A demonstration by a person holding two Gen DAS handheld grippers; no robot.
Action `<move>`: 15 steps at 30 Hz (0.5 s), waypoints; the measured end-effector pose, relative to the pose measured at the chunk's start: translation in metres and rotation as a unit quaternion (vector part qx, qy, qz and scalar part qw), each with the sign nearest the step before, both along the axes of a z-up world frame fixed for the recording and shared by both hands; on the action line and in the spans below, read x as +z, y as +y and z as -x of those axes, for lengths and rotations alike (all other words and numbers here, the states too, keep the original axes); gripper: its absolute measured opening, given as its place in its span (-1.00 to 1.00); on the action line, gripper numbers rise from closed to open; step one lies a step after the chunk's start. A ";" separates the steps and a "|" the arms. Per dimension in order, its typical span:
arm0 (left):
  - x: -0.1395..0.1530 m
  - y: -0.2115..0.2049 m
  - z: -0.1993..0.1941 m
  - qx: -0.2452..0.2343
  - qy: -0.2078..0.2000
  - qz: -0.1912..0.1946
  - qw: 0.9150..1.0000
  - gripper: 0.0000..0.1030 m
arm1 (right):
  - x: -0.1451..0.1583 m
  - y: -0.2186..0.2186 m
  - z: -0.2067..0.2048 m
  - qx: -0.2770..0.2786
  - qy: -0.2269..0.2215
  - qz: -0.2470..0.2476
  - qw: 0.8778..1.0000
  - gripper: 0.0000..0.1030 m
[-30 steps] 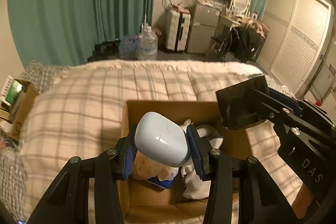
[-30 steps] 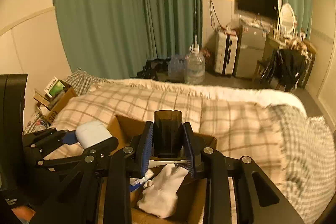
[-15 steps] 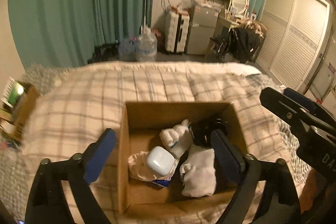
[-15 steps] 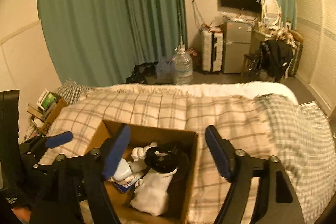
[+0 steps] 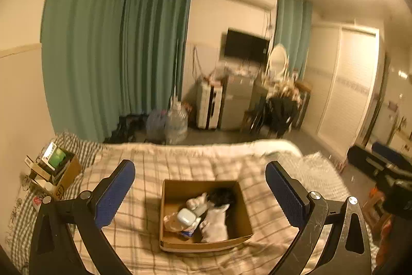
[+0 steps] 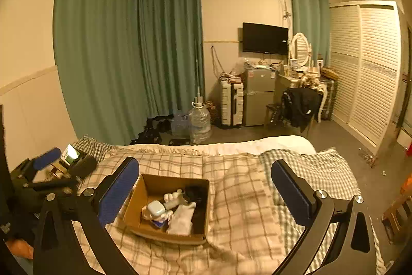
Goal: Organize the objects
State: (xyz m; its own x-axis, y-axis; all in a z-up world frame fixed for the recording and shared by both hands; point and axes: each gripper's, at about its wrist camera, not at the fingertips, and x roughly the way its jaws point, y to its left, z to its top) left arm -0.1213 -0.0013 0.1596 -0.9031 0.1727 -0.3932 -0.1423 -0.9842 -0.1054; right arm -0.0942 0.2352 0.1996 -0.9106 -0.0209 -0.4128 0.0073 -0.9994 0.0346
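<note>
Left tool (image 5: 200,193) and right tool (image 6: 205,191) both gape wide, empty, raised above the bed (image 6: 244,172). Low in frame sits the cardboard box (image 5: 242,208), holding a white case (image 5: 187,215).

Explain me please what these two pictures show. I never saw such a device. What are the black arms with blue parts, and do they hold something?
These are two hand-held grippers, one in each of a person's hands; no robot is there. Each carries a camera looking forward along its two fingers. One picture is from the left gripper, the other from the right gripper. The blue parts are pads on the fingers. Both grippers are wide open and hold nothing. Below them a cardboard box sits on a bed with a checked blanket. In the box lie a small white case, white cloth items and something dark too unclear to name.
</note>
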 end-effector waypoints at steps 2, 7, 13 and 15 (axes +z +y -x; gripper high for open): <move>0.007 -0.004 -0.016 0.004 0.018 0.000 1.000 1.00 | 0.004 -0.001 -0.015 -0.005 0.010 -0.009 1.000 0.99; 0.010 -0.010 -0.054 0.019 0.066 0.026 0.997 1.00 | -0.005 -0.008 -0.049 -0.010 0.033 -0.027 0.999 0.99; -0.023 -0.007 -0.081 0.051 0.094 0.058 0.993 1.00 | -0.043 -0.012 -0.063 -0.049 0.052 -0.041 0.997 0.99; -0.043 -0.003 -0.084 0.050 0.098 0.059 0.992 1.00 | -0.061 -0.017 -0.061 -0.040 0.068 -0.059 0.995 0.99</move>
State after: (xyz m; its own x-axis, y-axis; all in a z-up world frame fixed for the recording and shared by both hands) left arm -0.0370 -0.0048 0.1161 -0.9746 0.0419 -0.2199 -0.0501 -0.9982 0.0319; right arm -0.0328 0.2177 0.1386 -0.9551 0.0942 -0.2809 -0.0751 -0.9941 -0.0782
